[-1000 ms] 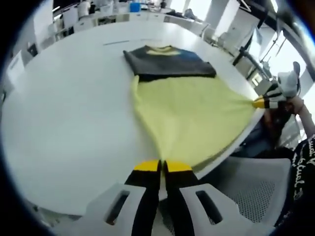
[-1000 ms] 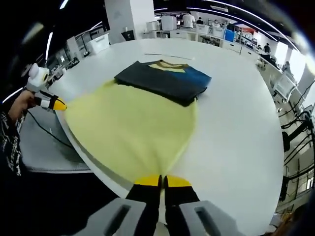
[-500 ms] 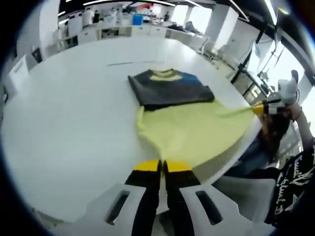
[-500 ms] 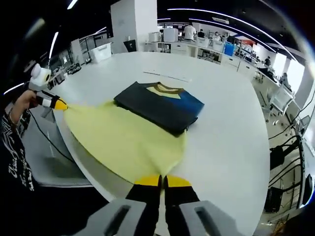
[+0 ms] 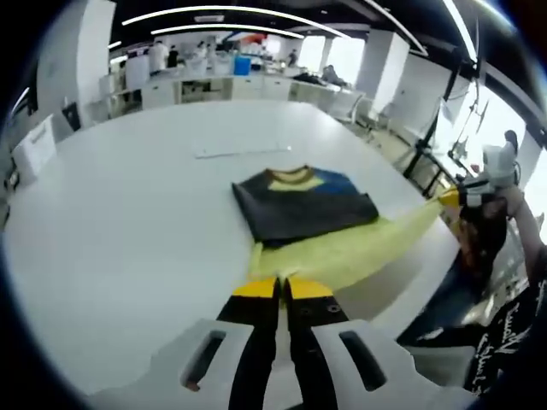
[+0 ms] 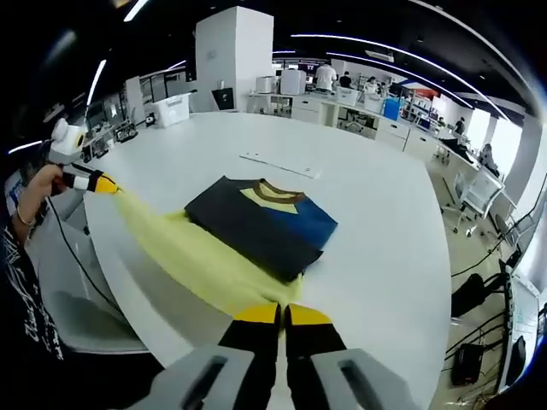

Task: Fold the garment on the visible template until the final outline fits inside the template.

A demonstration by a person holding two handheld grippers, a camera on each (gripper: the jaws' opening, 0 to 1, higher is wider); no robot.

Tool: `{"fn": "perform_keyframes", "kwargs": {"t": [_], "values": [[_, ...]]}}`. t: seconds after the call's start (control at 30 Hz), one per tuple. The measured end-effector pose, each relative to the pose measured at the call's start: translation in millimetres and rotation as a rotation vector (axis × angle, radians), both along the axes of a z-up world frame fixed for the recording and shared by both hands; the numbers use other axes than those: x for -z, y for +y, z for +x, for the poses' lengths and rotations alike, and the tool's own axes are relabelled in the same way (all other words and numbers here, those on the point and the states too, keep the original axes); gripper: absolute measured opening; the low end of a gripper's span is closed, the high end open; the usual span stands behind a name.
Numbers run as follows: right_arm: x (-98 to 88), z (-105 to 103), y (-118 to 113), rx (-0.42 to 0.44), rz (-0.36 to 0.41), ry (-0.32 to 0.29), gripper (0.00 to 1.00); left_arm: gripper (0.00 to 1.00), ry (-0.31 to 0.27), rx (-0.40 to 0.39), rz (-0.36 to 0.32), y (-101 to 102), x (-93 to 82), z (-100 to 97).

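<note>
On the white worktop (image 6: 385, 231) the garment (image 6: 261, 224) lies w/ its dark, already-folded top half flat and collar up, while the yellow bottom half (image 5: 342, 252) is stretched off the near edge. I've got each hand-held gripper, left (image 5: 283, 288) and right (image 6: 282, 314), clamped on a hem corner. Judging by that, I hold the hem taut btwn them so it carries over the dark part w/o creasing.

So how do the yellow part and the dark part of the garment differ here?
The yellow part is lifted and stretched taut between the left gripper and the right gripper; the dark part lies flat on the table. The yellow part is a long narrow band; the dark part is a compact folded rectangle showing the collar. Both are one garment.
</note>
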State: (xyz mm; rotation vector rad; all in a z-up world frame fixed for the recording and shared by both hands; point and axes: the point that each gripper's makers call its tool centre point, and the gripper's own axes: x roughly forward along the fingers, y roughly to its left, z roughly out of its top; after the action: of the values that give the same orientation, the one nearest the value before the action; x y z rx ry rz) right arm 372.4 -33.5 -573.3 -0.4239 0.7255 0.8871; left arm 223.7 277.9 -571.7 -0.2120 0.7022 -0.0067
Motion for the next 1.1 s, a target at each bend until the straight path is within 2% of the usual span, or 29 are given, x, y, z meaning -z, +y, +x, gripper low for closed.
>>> {"fn": "perform_keyframes", "kwargs": {"t": [0.23,0.5,0.7,0.93,1.1], "values": [[-15.8,30.9,13.9,-0.006,0.024,-0.049,0.00,0.00,-0.031,-0.011,0.034,11.7,-11.6,27.4],[-21.9,62.4,27.3,-0.021,0.036,-0.080,0.00,0.00,-0.052,-0.002,0.078,27.0,-16.9,58.6],[-27.5,90.2,37.3,-0.007,0.047,-0.110,0.00,0.00,-0.111,-0.038,0.104,40.4,-30.4,90.6],[-28.2,117.4,51.0,0.021,0.056,-0.135,0.00,0.00,-0.180,-0.101,0.122,55.9,-41.7,123.4],[-22.7,134.9,56.0,0.055,0.058,-0.153,0.00,0.00,-0.184,-0.120,0.118,62.1,-37.2,138.6]]}}
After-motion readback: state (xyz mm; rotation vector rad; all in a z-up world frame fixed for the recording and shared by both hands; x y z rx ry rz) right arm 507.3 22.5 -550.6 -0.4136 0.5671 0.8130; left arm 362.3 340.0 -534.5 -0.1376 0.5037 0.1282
